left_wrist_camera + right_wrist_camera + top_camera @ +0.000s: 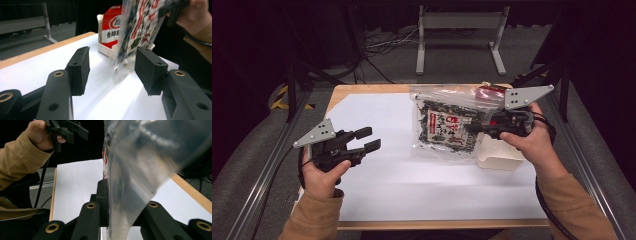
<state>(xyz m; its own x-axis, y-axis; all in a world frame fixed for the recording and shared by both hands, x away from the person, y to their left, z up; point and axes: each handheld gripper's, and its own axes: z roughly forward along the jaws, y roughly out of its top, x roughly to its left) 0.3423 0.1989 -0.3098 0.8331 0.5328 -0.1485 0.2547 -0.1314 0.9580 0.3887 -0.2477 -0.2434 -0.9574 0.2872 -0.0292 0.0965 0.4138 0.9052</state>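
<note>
One clear plastic bag of dark dried seaweed (446, 129) is clamped in the right gripper (473, 129) at centre right – lifted above one white rectangular tray (499, 159), where one red packet (111, 27) stands. The left gripper (367, 139), lower left, is held released – nothing between its pads.

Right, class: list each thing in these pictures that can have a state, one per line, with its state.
Left gripper: open, holding nothing.
Right gripper: shut on the bag.
Bag: sealed, lifted, hanging tilted over the tray.
Tray: on the table, holding a red packet upright.
</note>
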